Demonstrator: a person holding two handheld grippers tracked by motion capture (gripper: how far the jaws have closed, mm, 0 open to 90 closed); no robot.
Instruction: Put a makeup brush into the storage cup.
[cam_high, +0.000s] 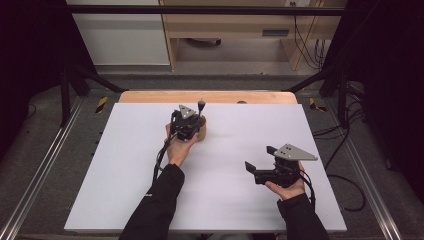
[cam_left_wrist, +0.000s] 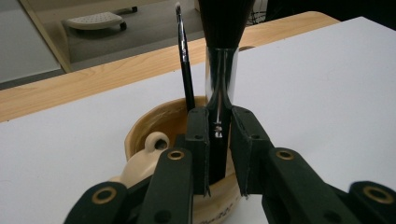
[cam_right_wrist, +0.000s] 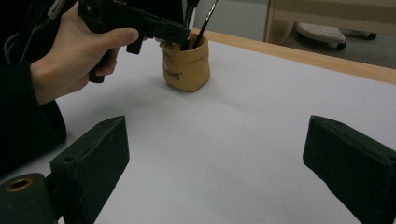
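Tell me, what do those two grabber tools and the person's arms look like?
Both grippers, left gripper and right gripper, are black, each topped by a grey three-cornered plate and trailing a black cable. Their fingers are flat black blocks on arms with brass-coloured rivets. The person wears black sleeves.

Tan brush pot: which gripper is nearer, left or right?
Left. The left gripper is at the tan brush pot, jaws shut on a large brush handle standing in it. The right gripper sits open, apart from the pot, nearer the person.
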